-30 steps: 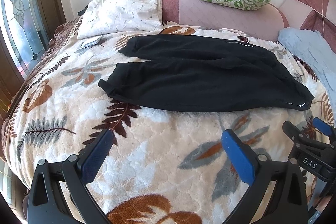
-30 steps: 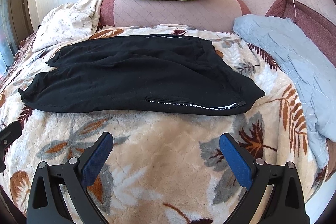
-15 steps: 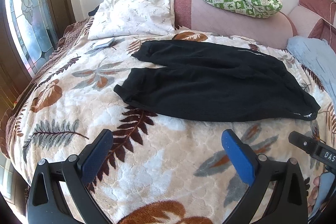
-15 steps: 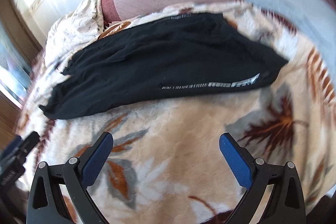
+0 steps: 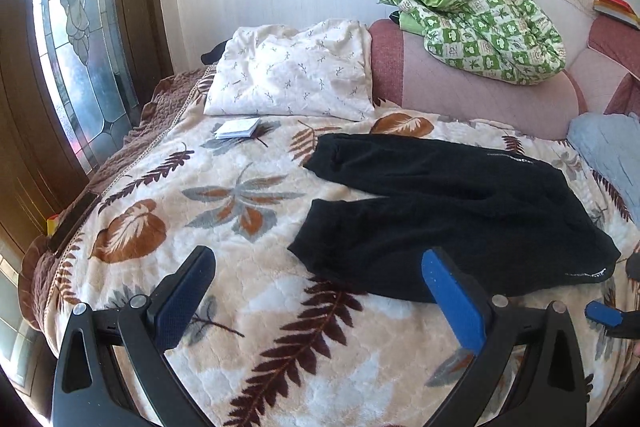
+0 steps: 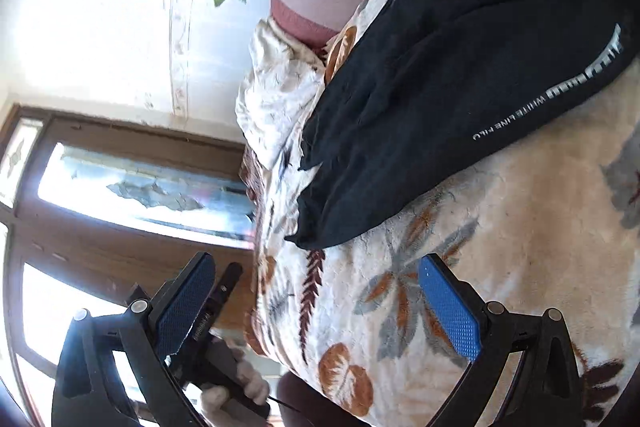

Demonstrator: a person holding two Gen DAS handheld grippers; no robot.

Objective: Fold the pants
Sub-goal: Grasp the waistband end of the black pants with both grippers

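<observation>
Leaf-patterned blanket (image 5: pixel 248 311) covers the bed; black pants (image 5: pixel 452 215) lie flat at 2 o'clock in our left view, legs toward 9. Both our left gripper (image 5: pixel 316 303) and right gripper (image 6: pixel 316 311) are wide apart, holding nothing. We should level the tilted right one, then pinch waistband and hem together.

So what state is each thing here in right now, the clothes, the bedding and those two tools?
Black fleece pants: spread flat on the leaf-patterned blanket, unfolded, legs apart.
Left tool: open, empty.
Right tool: open, empty, camera view rolled sideways.
Green checked quilt: bunched on the pink headboard.
White pillow: rumpled.
</observation>
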